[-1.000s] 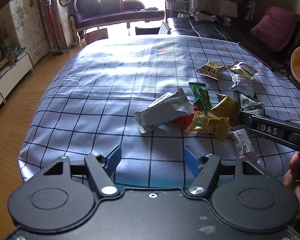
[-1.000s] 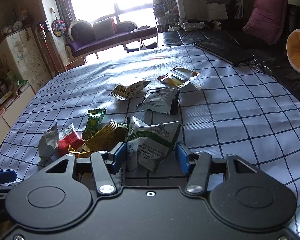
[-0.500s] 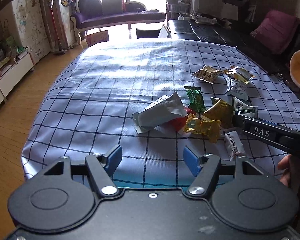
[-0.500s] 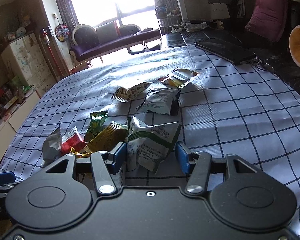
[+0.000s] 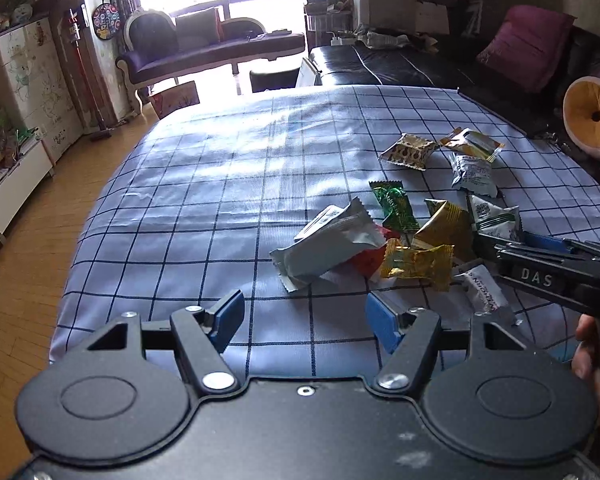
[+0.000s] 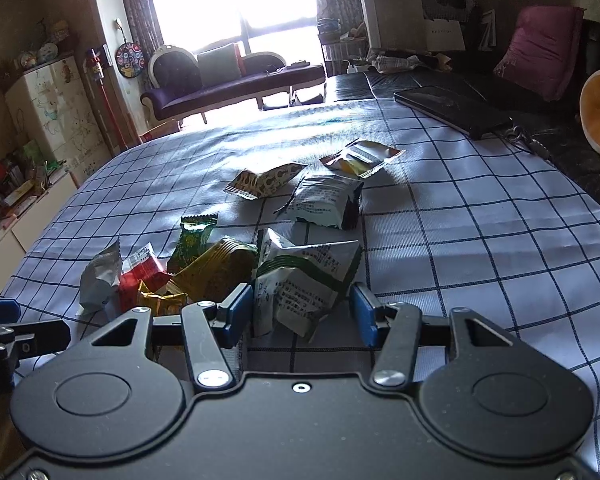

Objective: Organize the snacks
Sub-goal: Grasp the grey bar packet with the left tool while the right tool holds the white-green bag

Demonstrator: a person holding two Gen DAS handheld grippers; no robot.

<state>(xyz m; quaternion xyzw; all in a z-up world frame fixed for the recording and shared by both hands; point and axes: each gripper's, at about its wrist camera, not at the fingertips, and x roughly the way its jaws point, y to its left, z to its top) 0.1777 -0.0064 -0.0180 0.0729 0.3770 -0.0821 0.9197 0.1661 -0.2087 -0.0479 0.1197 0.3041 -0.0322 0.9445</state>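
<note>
The white-and-green packet (image 6: 304,280) looks light, crinkly, puffed — best pinched across its middle. Right tongs (image 6: 300,312) straddle it, wide apart, gripping nothing; left tongs (image 5: 304,320) gape empty nearby.

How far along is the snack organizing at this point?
Nothing looks sorted yet: the packets lie loose on the checked tablecloth. In hand: the right tongs are open around the white-and-green snack packet, not gripping it. The left tongs are open and empty. All the sorting remains.
</note>
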